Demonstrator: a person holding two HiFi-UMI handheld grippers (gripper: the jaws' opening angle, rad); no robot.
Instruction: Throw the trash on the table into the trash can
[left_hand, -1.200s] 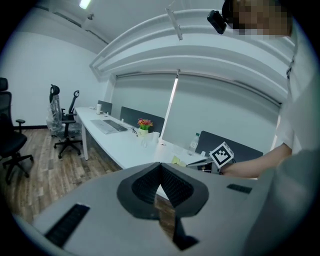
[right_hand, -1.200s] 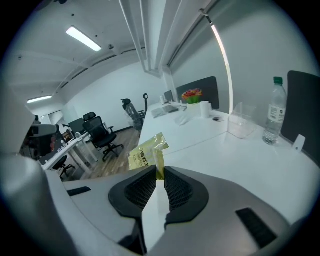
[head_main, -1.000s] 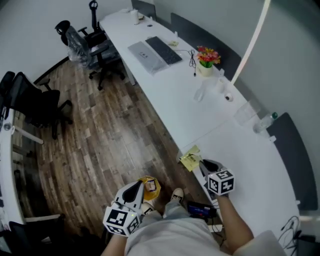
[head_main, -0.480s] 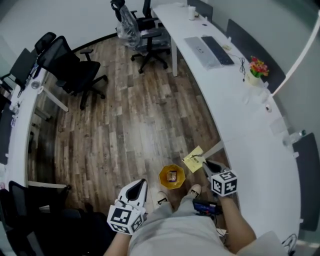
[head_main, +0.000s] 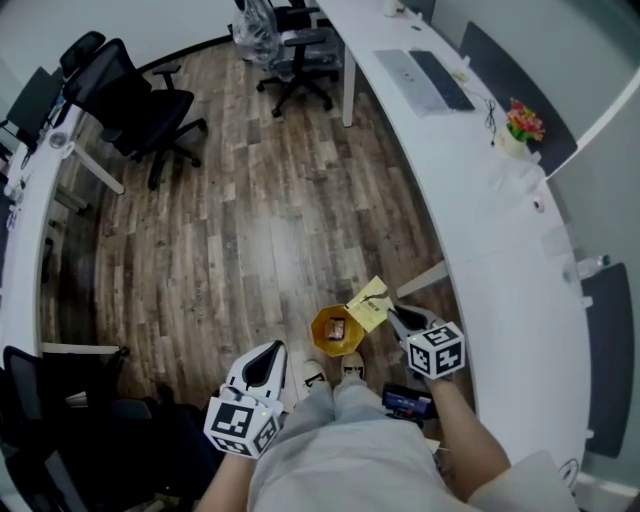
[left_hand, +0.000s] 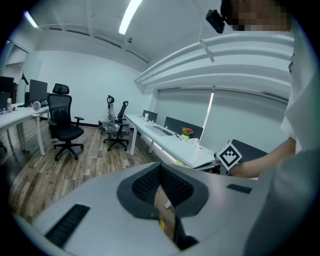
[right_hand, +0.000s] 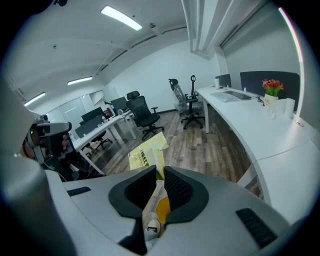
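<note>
Pinching yellow wrapper (head_main: 367, 303), right gripper (head_main: 392, 315) angled down over trash can (head_main: 322, 322)

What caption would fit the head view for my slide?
Right tool holds a yellow wrapper beside the yellow trash can on the wooden floor.

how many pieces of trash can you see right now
2. A yellow wrapper is pinched in the right gripper, by the rim of the trash can on the floor. A small brown piece lies inside that can. More may sit on the table, too small to tell.
</note>
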